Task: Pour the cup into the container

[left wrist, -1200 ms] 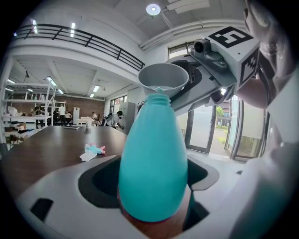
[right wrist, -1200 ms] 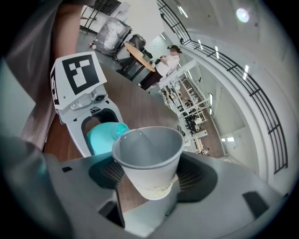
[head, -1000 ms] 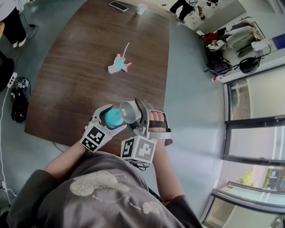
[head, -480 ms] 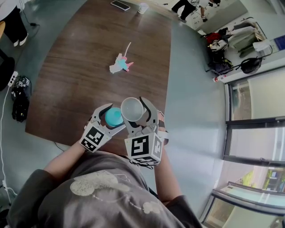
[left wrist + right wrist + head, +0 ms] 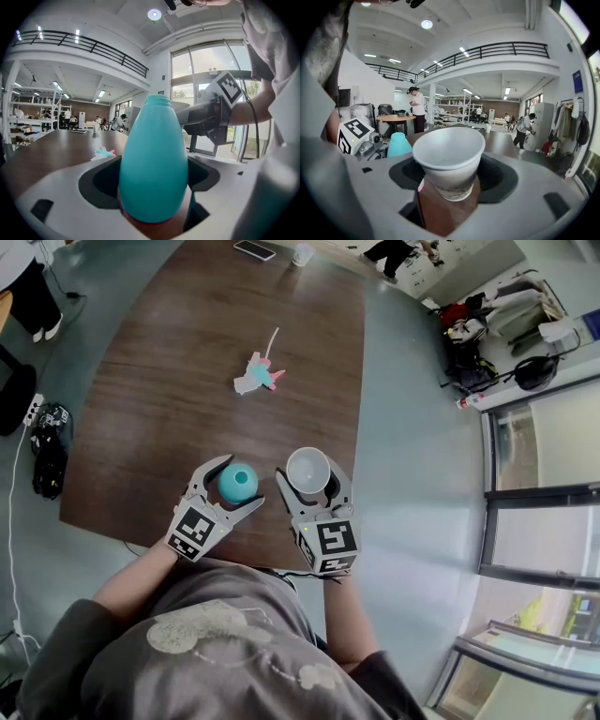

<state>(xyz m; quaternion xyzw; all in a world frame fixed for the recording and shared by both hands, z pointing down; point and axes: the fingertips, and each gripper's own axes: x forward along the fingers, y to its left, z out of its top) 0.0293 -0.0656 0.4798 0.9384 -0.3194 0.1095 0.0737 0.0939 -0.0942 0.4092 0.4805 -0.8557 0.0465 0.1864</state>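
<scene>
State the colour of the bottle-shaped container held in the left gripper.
The container is plain teal, shown best in the left gripper view.

Head view overhead — gripper views close, level, sharing table [image 5: 187, 352].

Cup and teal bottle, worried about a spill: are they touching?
Apart. The head view shows a strip of table between the white cup and the teal bottle.

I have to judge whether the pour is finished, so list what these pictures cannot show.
Inside of the teal container: left gripper view sees it from the side; head view shows its mouth too small.
Floor of the white cup: right gripper view, hidden behind its own near rim.
Pink and teal thing on the table: head view, too small to identify.
</scene>
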